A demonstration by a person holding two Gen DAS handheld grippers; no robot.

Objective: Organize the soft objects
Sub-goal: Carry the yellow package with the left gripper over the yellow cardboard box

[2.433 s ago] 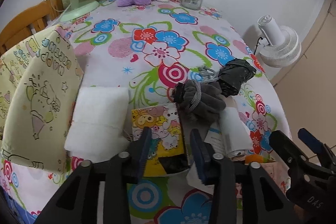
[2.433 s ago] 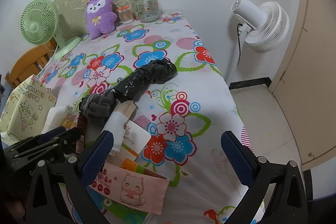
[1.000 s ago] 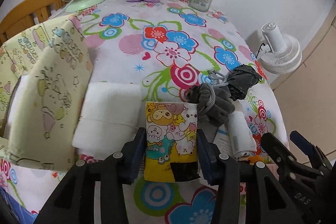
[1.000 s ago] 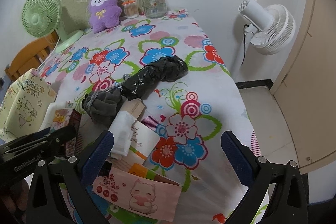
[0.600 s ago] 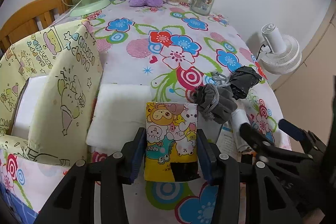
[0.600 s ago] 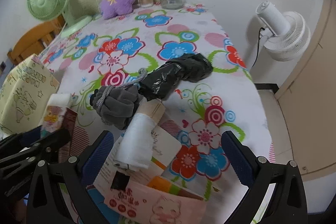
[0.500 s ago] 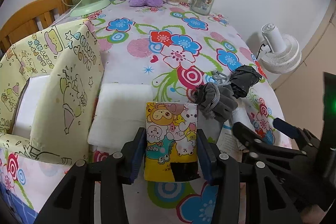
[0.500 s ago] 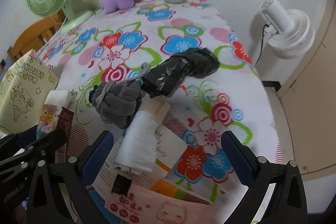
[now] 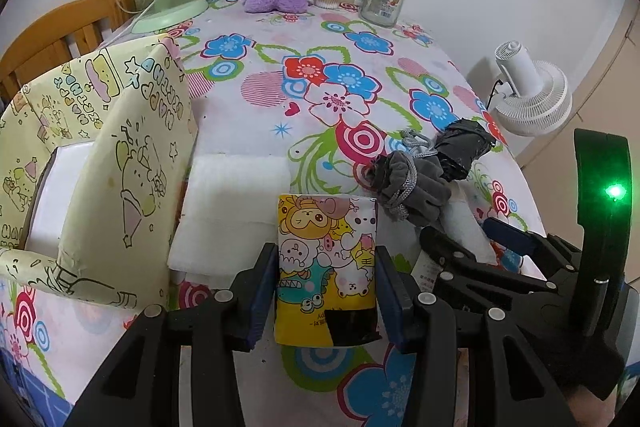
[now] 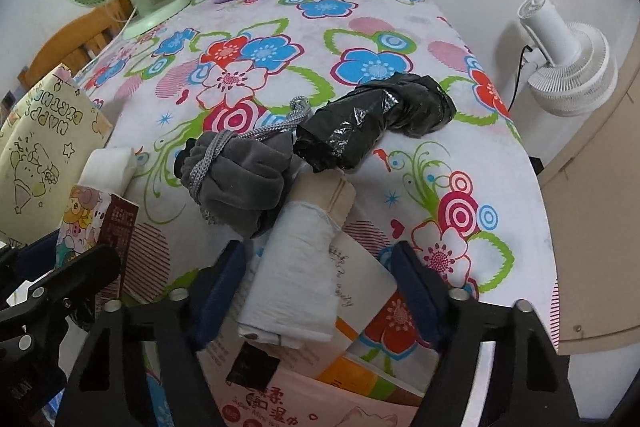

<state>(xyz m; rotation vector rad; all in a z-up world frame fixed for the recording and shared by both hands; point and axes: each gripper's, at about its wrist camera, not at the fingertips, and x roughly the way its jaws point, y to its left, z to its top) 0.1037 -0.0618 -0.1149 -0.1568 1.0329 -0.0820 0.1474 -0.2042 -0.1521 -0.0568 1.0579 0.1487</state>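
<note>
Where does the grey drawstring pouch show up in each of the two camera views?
Left wrist view: the grey pouch sits right of centre, just beyond the cartoon tissue pack held by the left gripper.
Right wrist view: the pouch lies left of centre, just beyond the white roll.
Shared landmark: the black bag bundle, lying against the pouch's far side in both views.

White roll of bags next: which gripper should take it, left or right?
Right, probably. The right gripper is open with the white roll lying between its fingers, apparently untouched. The left gripper is already shut on the cartoon tissue pack.
</note>
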